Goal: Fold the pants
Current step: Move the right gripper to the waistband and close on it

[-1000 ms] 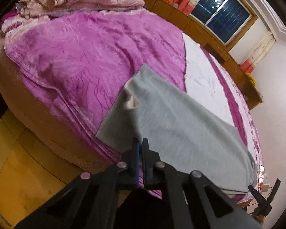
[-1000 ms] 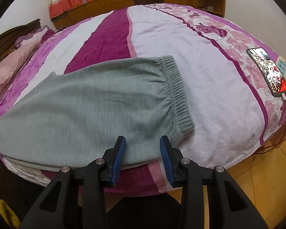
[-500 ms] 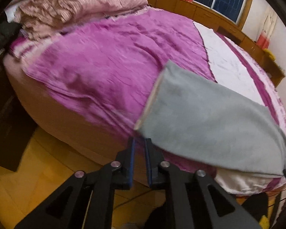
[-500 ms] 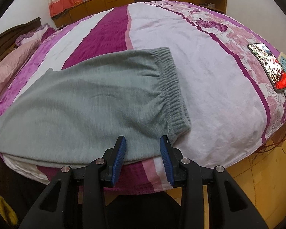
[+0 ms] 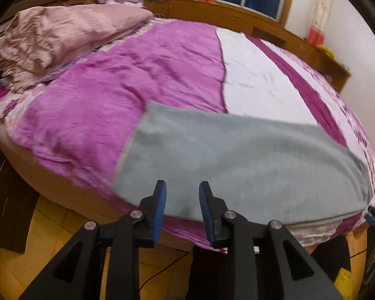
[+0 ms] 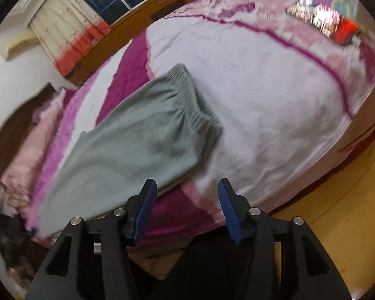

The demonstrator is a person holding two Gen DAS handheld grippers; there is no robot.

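Grey pants [image 5: 237, 165] lie flat along the near edge of the bed, folded lengthwise, leg hem to the left in the left wrist view. Their elastic waistband [image 6: 192, 100] shows in the right wrist view. My left gripper [image 5: 182, 195] hovers just before the pants' near edge, its jaws opening, with nothing pinched between the blue pads. My right gripper [image 6: 185, 195] hangs over the bed's edge beside the waist end of the pants [image 6: 127, 150]. Its jaws are opening too and hold nothing.
The bed carries a magenta quilt [image 5: 127, 80] and a white and purple cover [image 6: 262, 95]. Pink pillows [image 5: 55, 35] lie at the head. A lit phone [image 6: 322, 22] rests on the far right of the bed. Yellow wooden floor [image 6: 350, 200] lies below.
The left gripper let go of the pant leg, which now lies flat, and its jaws parted. Both views rolled and shifted; the right jaws stand wider than before.
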